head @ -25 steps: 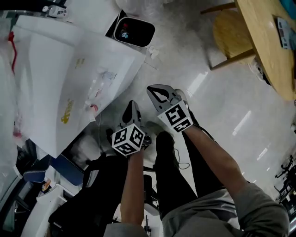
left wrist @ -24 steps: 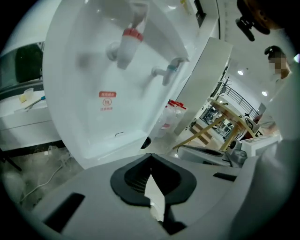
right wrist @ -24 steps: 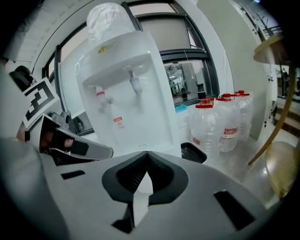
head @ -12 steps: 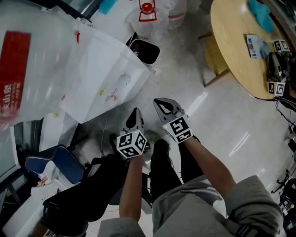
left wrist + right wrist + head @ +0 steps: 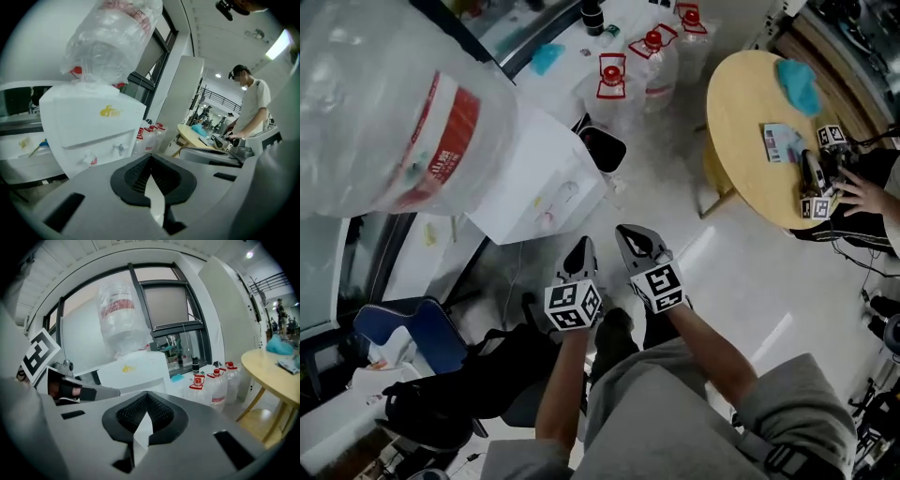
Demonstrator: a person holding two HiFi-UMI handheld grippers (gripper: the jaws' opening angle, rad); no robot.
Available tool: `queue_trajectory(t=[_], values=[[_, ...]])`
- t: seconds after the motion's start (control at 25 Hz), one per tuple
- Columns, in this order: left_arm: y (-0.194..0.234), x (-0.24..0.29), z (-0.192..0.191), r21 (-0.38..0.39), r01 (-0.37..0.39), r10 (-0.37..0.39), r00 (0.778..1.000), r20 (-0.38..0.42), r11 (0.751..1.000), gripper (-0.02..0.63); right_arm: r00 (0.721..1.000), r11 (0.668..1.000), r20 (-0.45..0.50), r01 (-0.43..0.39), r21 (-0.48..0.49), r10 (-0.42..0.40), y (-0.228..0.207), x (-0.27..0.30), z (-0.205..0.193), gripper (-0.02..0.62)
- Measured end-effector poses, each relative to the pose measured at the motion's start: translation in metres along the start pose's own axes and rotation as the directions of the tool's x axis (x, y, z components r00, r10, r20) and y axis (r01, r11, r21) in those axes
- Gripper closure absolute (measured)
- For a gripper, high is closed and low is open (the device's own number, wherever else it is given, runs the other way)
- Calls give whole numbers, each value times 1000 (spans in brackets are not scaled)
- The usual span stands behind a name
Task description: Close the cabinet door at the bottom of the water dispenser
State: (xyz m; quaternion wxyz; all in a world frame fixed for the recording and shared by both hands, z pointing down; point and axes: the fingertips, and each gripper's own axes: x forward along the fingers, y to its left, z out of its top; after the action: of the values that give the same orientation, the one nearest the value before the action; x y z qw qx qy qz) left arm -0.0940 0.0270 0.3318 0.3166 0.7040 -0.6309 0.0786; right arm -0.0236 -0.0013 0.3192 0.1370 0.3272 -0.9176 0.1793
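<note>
A pale, glossy floor catches long streaks of light, and on it stands a round wooden table with a wooden stool tucked partly under its edge. A blue chair sits at the near left, close to a large dark-framed window that fills much of the wall. A broad white column rises to a white ceiling set with small round lights
</note>
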Motion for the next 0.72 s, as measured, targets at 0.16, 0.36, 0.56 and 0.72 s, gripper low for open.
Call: queue_trajectory(t=[0.16,0.36,0.56,0.72], values=[[-20,-15,38,31,19,-20,998,56,999,597,999,1000,32,21,-16,-21,2,-18,42,586],[-38,-42,86,92,27,-41,988,147,995,597,994,999,102,35,-30,-32,11,-38,87,586],[-52,-61,117,169,49,-83,976,201,984,597,986,998,161,44,-43,-37,17,-51,122,586],[-65,-71,140,239,67,-127,961,244,969,597,975,996,219,45,-74,-28,24,-63,152,586]])
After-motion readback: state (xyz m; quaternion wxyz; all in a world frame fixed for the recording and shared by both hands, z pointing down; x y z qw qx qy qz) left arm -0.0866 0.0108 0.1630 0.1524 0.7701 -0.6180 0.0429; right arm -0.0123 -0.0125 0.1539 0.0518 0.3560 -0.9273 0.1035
